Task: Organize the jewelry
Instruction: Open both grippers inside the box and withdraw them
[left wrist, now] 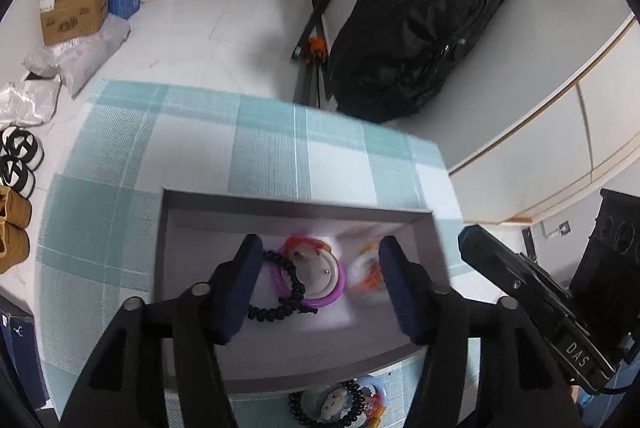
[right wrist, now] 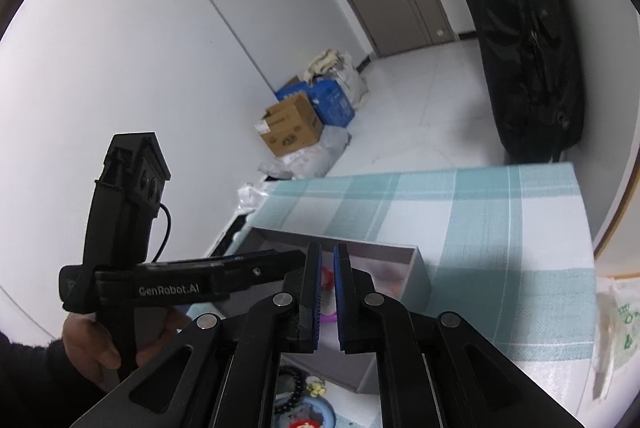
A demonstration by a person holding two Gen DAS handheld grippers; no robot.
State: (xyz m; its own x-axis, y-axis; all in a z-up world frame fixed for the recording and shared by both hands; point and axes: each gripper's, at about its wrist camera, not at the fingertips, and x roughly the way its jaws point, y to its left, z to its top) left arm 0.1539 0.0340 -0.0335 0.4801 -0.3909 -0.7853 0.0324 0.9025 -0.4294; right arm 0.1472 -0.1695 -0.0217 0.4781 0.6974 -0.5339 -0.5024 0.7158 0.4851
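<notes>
A grey open box [left wrist: 168, 268] stands on the teal checked tablecloth [left wrist: 192, 156]. Inside it lie a black bead bracelet [left wrist: 294, 288], a purple ring bracelet [left wrist: 336, 294] and a blurred orange-and-white piece [left wrist: 366, 274]. My left gripper [left wrist: 320, 244] hovers open over these pieces, its blue pads [left wrist: 246, 288] on either side and pressing on nothing. The right gripper [right wrist: 328, 248] is shut with nothing between its fingers, just to the right of the box [right wrist: 416, 268]. In front of the box lie another black bead bracelet [left wrist: 352, 416] and a blue ring with a cartoon figure [left wrist: 334, 404].
A black bag [left wrist: 420, 36] leans on the wall beyond the table's far edge. Cardboard boxes [left wrist: 76, 8], plastic bags and shoes [left wrist: 16, 164] lie on the floor at the left. A white plastic bag [right wrist: 616, 332] sits on the table's right side.
</notes>
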